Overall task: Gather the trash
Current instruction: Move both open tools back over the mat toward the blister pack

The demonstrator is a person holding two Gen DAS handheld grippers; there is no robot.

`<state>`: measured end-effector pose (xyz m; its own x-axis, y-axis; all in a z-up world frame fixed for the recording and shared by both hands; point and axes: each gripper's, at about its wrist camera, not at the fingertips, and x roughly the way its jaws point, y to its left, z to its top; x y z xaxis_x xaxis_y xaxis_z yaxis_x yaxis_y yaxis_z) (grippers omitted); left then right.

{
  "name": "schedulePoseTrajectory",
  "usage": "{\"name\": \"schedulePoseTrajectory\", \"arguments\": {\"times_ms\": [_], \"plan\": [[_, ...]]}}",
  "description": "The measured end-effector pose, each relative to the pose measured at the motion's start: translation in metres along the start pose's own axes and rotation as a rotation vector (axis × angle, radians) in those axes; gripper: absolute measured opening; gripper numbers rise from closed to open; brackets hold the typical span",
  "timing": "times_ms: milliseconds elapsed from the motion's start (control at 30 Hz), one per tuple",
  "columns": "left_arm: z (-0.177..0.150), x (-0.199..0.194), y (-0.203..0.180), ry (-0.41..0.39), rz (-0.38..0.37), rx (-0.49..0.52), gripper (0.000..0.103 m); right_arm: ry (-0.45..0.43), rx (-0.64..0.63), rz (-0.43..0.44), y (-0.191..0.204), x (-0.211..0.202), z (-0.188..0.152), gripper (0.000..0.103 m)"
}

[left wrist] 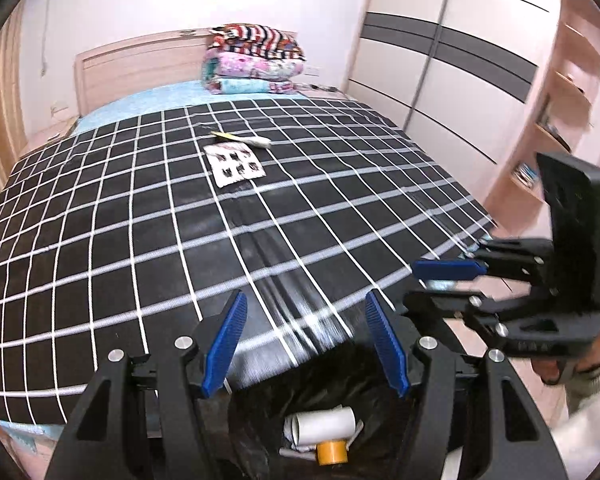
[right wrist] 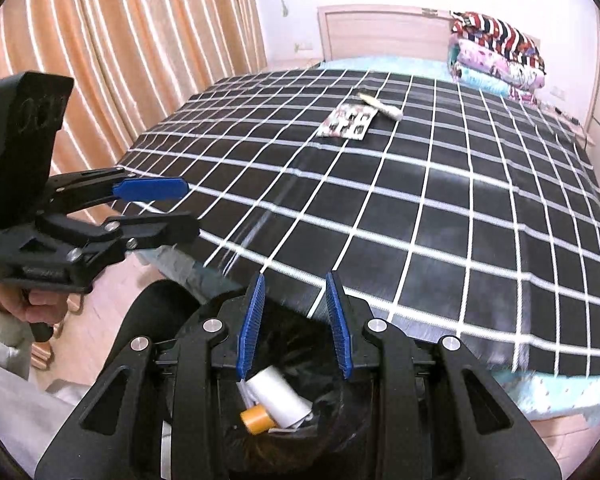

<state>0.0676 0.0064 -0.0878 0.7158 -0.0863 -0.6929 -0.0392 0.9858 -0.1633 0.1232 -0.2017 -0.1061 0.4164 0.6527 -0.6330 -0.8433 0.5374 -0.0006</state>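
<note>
2 empty grippers above a black-lined trash bin at the foot of a bed.

Left wrist view: left gripper (left wrist: 304,344) spread, nothing between its pads; bin (left wrist: 260,412) at 6 o'clock holds a white roll (left wrist: 324,420) and tape roll (left wrist: 331,453); a printed sheet (left wrist: 235,162) and pen-like stick (left wrist: 244,139) lie at 12 o'clock on the checked cover (left wrist: 140,220).
Right wrist view: right gripper (right wrist: 296,324) part-spread, empty, over the bin (right wrist: 320,384); sheet (right wrist: 348,121) at 12 o'clock.

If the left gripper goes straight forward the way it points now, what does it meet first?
Probably the checked black bedcover. The left gripper is open and empty, and between its blue fingers only the bedcover's near edge shows, above the trash bin. The paper sheet lies much farther along. Depth is unclear.
</note>
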Motion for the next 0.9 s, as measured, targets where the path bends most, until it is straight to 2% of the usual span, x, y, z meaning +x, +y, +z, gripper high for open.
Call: {"name": "schedulePoseTrajectory", "arguments": {"times_ms": [33, 100, 300, 367, 800, 900], "plan": [[0.006, 0.002, 0.004, -0.006, 0.007, -0.021, 0.064, -0.010, -0.006, -0.003, -0.001, -0.001, 0.005, 0.032], [0.014, 0.004, 0.010, -0.013, 0.009, -0.052, 0.066, -0.031, -0.009, -0.012, -0.002, -0.003, 0.011, 0.032], [0.034, 0.018, 0.017, -0.018, 0.032, -0.050, 0.068, -0.061, -0.033, -0.023, -0.009, -0.001, 0.028, 0.032], [0.040, 0.024, 0.019, -0.017, 0.039, -0.056, 0.072, -0.068, -0.040, -0.025, -0.013, 0.001, 0.034, 0.032], [0.087, 0.081, 0.035, 0.022, 0.065, -0.106, 0.072, -0.078, -0.065, -0.101, -0.061, 0.035, 0.085, 0.032], [0.097, 0.093, 0.042, 0.028, 0.071, -0.129, 0.072, -0.069, -0.061, -0.095, -0.072, 0.047, 0.096, 0.032]]}}
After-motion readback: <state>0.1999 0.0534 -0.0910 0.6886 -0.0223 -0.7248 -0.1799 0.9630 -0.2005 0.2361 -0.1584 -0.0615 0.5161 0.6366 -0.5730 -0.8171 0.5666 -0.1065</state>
